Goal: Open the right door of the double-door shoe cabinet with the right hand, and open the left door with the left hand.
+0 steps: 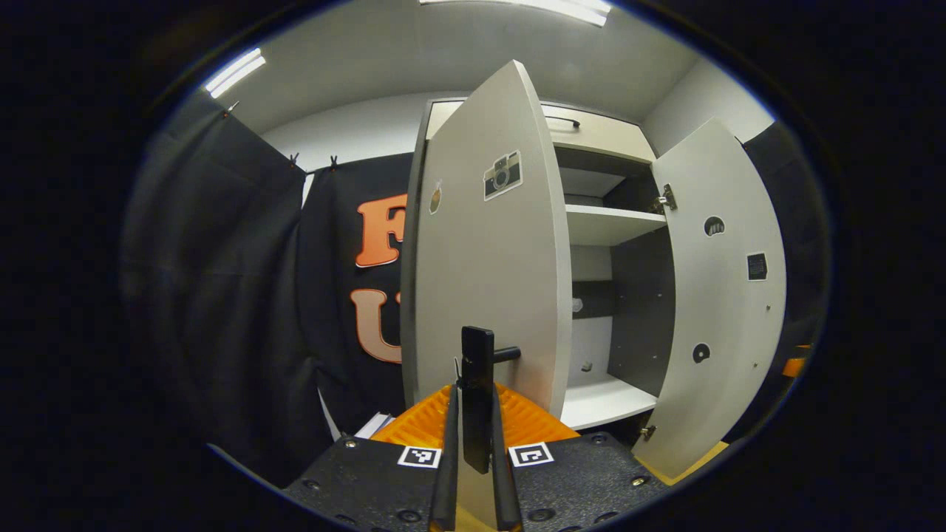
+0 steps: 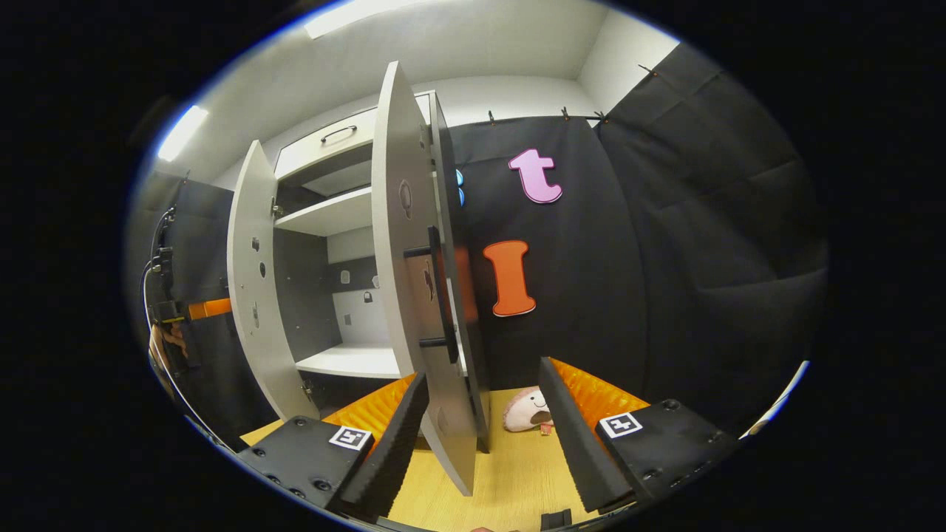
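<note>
the left door [image 1: 484,266] of the shoe cabinet [image 1: 602,222] is swung open with its black handle [image 1: 477,384] clamped between the closed fingers of the left gripper [image 1: 477,462], while the right door [image 2: 403,258] is also seen open, its edge between the spread, empty fingers of the right gripper [image 2: 484,436].
</note>
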`<state>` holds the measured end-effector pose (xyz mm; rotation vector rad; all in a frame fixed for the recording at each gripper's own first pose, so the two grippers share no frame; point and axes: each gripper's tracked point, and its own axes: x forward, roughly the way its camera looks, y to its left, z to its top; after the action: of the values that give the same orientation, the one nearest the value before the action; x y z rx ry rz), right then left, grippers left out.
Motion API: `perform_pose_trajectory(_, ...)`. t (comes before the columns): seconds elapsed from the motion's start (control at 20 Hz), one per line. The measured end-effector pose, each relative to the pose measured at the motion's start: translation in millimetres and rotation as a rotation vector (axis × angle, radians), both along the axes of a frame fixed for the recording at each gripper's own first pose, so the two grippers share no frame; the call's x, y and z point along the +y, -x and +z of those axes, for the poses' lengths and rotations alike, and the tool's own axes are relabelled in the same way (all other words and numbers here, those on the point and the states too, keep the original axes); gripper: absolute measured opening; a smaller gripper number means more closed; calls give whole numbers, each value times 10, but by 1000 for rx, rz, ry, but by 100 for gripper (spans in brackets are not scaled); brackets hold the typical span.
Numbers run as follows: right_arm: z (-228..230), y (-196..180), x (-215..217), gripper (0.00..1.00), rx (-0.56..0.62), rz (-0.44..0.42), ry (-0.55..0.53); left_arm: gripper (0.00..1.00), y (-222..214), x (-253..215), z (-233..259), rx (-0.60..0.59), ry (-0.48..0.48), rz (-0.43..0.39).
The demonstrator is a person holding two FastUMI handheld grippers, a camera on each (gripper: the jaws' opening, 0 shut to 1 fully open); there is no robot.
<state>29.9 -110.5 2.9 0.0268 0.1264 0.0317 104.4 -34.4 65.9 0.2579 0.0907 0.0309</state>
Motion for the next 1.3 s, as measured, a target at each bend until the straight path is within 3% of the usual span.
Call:
perform_pose_trajectory(0.1, -14, -12, 5, 84, 3, 0, 8, 20, 105, 212, 88, -31, 13, 50)
perform_pose_trajectory(0.15, -22, -30, 15, 96, 3, 2, 9, 22, 143, 314, 114, -47, 8, 72)
perform_pose_trajectory(0.2, -35, -60, 24, 96, 3, 6, 6, 20, 179, 424, 140, -63, -7, 102)
perform_pose_trajectory(0.25, -33, -94, 54, 85, 1, 10, -1, 20, 189, 563, 175, -78, -30, 142)
perform_pose_trajectory(0.35, -32, -141, 139, 84, -2, 33, -14, 18, 178, 753, 275, -117, -78, 182)
perform_pose_trajectory(0.4, -44, -176, 188, 96, 1, 46, -17, 13, 139, 829, 272, -115, -94, 148)
perform_pose_trajectory(0.45, -59, -202, 211, 97, 7, 57, -18, 4, 175, 728, 265, -118, -74, 125)
perform_pose_trajectory(0.85, -84, -280, 479, 97, 23, 123, -24, 5, 127, 834, 296, -111, -138, 29)
perform_pose_trajectory(0.9, -91, -282, 502, 97, 29, 125, -25, 0, 119, 847, 297, -111, -133, 16)
perform_pose_trajectory(1.05, -87, -282, 541, 97, 32, 130, -28, 5, 153, 787, 224, -118, -76, -39)
perform_pose_trajectory(1.3, -130, -263, 550, 97, 50, 128, -6, 5, 367, 995, 9, -98, 7, -14)
